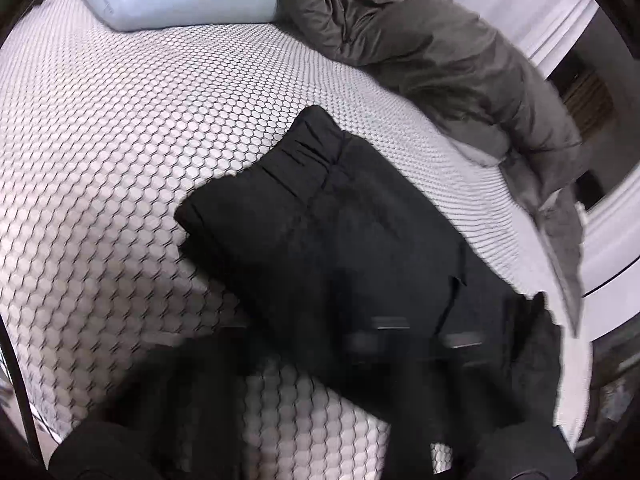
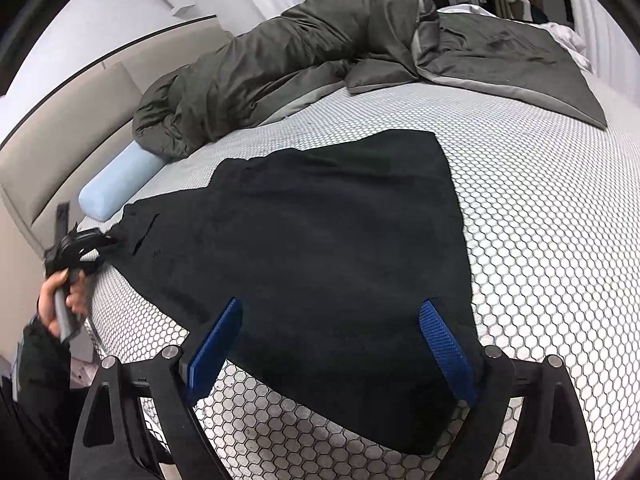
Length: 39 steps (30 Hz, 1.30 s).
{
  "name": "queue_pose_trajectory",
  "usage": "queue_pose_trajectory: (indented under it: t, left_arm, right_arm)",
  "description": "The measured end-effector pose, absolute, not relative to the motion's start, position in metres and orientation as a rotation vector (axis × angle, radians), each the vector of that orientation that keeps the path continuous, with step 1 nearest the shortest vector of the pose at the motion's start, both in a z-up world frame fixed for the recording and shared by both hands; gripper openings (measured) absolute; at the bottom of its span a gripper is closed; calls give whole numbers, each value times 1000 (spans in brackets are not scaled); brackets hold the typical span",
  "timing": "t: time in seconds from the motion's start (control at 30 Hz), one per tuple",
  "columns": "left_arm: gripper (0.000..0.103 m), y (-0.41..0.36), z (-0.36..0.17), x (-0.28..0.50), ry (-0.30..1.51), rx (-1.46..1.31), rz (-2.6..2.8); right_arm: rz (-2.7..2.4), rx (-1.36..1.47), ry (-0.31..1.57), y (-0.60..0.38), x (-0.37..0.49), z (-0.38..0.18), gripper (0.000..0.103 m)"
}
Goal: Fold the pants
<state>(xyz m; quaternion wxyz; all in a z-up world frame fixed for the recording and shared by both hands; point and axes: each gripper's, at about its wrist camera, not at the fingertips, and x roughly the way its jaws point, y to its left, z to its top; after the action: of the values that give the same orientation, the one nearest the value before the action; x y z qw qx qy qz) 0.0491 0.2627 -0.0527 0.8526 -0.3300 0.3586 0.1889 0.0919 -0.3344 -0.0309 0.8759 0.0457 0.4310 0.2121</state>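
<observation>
**Fingers straddling the pants' near end**

Fingers of the right gripper are standing wide apart, hovering above the near end of the black pants with nothing between them. The pants are lying spread on the bed, their long axis running from the right gripper off toward the left gripper at the far left corner, beside the light blue pillow. That left gripper seems to be pinching the cloth's corner, though blur is making this uncertain. The right one is sitting nearer the bulk of the fabric. No readable brand or label is showing; a small mark near the pocket slit is too faint to read.
</observation>
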Motion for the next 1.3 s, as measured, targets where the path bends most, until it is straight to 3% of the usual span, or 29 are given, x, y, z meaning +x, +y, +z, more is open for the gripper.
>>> queue_pose_trajectory:
  t: [0.07,0.2,0.43,0.53,0.63,0.73,0.77,0.83,0.9,0.97,1.13,1.3]
  left_arm:
    - [3,249,-36,51,712,-617,445]
    - [2,182,31,57,580,-414,412]
    - [2,-6,113,83,483,-187,-16]
    - [3,-84,102,100,545,-163,-239]
    - [12,-156,58,123,711,-106,-442]
    - [12,-178,18,121,790,19,-447]
    - [14,-173,15,116,787,14,-452]
    - [30,-149,14,103,796,-18,-450]
    - [74,-117,21,89,773,-73,-392]
    - [89,-85,31,70,689,-151,-377]
    - [95,-35,39,64,579,-167,-324]
    - [95,-2,9,88,626,-127,-136]
  right_arm:
    - [440,86,899,-334,93,-33,92]
    - [428,135,893,-346,96,-31,92]
    - [375,219,871,-383,99,-24,92]
    - [327,262,862,-405,100,-22,92]
    - [265,310,856,-429,103,-22,92]
    - [224,343,875,-448,106,-27,92]
    - [216,348,877,-453,106,-27,92]
    - [224,350,874,-457,105,-24,92]
    - [240,338,868,-455,102,-20,92]
    - [269,325,859,-448,98,-15,92]
    - [379,315,848,-420,90,-9,92]
    - [562,413,908,-393,99,-19,92]
